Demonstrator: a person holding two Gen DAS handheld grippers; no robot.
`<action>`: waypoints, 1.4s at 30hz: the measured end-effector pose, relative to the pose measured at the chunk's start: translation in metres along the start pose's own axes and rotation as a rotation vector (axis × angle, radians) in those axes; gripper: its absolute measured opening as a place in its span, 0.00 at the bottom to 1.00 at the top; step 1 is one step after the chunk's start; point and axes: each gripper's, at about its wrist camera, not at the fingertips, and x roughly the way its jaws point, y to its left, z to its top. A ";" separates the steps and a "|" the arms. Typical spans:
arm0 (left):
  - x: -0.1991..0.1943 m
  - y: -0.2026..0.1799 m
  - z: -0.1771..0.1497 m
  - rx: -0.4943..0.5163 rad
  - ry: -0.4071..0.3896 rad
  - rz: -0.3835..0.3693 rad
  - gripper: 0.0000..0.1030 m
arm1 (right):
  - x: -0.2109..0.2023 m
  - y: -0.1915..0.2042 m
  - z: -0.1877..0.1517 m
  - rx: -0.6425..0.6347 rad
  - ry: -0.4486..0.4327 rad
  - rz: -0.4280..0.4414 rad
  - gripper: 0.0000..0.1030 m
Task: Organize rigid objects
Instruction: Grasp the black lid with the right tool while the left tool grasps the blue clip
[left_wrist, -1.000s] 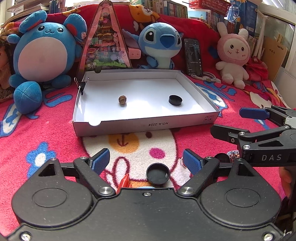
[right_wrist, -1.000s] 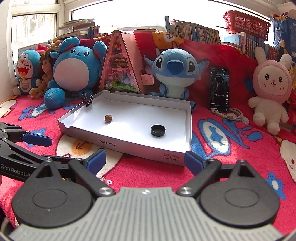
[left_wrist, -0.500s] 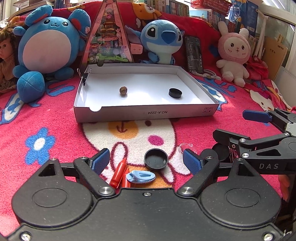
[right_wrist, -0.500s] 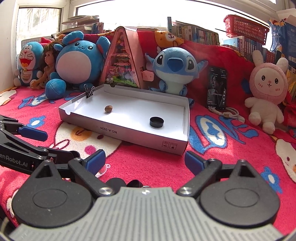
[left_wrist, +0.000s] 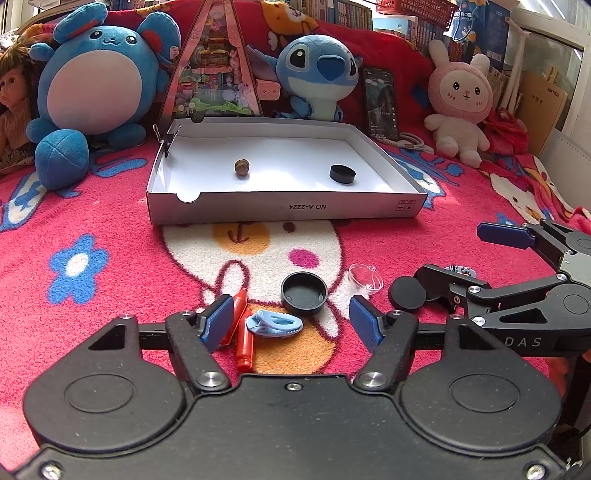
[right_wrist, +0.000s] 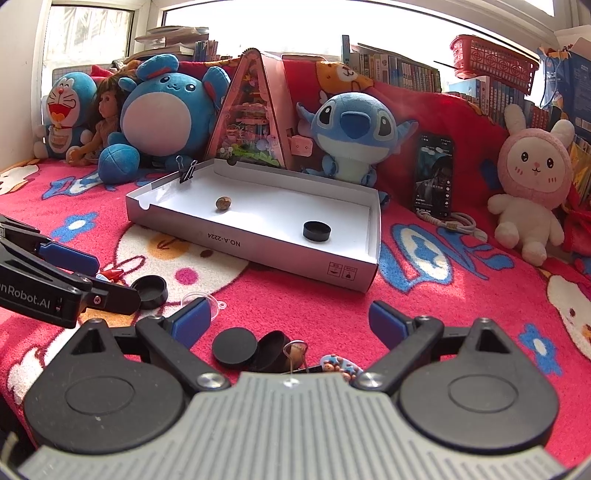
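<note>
Rigid objects lie scattered on the red blanket (left_wrist: 110, 314) at 6 o'clock of the white box (left_wrist: 288, 212): red crayons (left_wrist: 243, 343), a blue clip (left_wrist: 275, 325), a black cap (left_wrist: 303, 293), a clear cup (left_wrist: 364, 277), a black disc (left_wrist: 408, 293). Your left gripper (left_wrist: 291, 325) has just been closing, its jaws still apart around clip and crayons, pressing neither. At 3 o'clock, your right gripper (right_wrist: 288, 325) stands released above the disc.

My red cartoon blanket (left_wrist: 110, 295) carries a white box (left_wrist: 288, 212); nearer me lie black caps (left_wrist: 304, 293), red crayons (left_wrist: 244, 343), a blue clip (left_wrist: 275, 324).
</note>
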 end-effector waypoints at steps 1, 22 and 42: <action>-0.001 -0.001 -0.001 0.008 -0.002 0.001 0.58 | -0.001 0.001 -0.001 -0.004 -0.001 0.000 0.94; -0.016 -0.002 -0.017 0.045 0.005 0.030 0.20 | -0.012 0.030 -0.017 -0.079 -0.001 0.010 0.44; -0.004 -0.001 -0.021 0.037 0.031 0.014 0.35 | 0.010 0.032 -0.022 -0.018 0.076 0.049 0.40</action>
